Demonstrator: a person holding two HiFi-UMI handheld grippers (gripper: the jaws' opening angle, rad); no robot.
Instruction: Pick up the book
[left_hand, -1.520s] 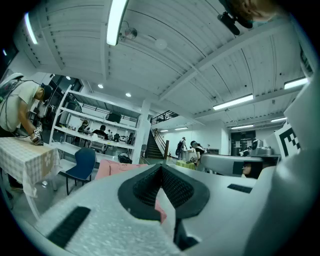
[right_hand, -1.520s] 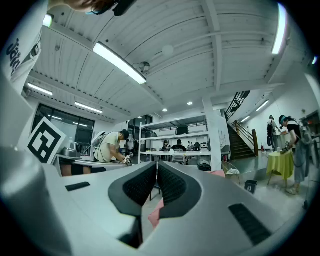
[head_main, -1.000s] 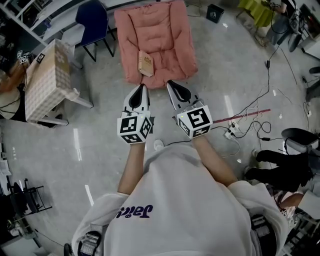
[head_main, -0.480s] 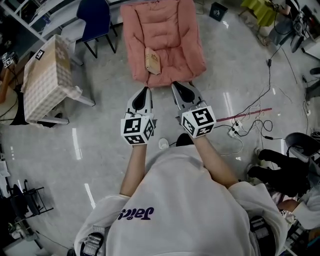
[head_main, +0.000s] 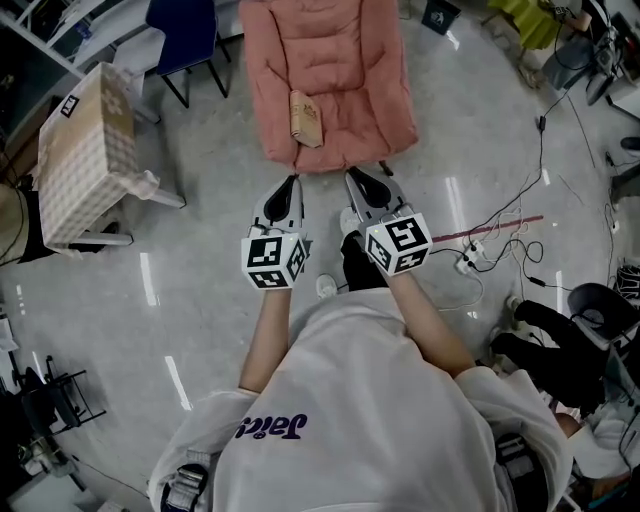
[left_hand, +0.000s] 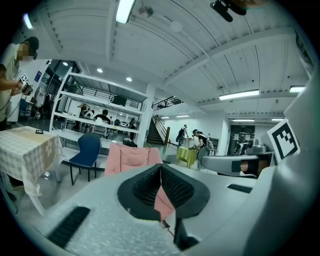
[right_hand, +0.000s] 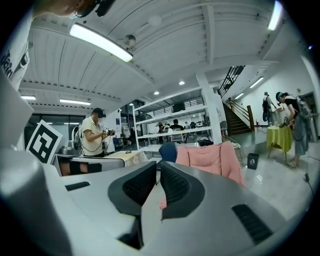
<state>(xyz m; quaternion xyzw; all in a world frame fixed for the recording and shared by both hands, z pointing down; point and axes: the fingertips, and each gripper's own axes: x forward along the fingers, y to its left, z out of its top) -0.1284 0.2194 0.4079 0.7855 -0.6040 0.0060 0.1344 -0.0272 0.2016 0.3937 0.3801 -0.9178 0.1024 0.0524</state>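
A tan book (head_main: 306, 118) lies on the seat of a pink padded folding chair (head_main: 330, 80) ahead of me. My left gripper (head_main: 290, 184) hovers just short of the chair's front edge, shut and empty. My right gripper (head_main: 358, 180) is beside it, also shut with nothing between its jaws. In the left gripper view the pink chair (left_hand: 131, 157) stands beyond the closed jaws of the left gripper (left_hand: 161, 172). The right gripper view shows the same chair (right_hand: 210, 159) past the right gripper (right_hand: 157, 175); the book is hidden in both gripper views.
A table with a checked cloth (head_main: 85, 150) stands at the left, a blue chair (head_main: 190, 30) behind it. Cables and a power strip (head_main: 470, 262) lie on the floor at the right. A black wheeled chair base (head_main: 600, 300) is at far right. People stand in the background (right_hand: 95, 135).
Both grippers have sunk and come forward together toward the chair's front edge; the chair and book now sit higher in the head view. Both stay shut.
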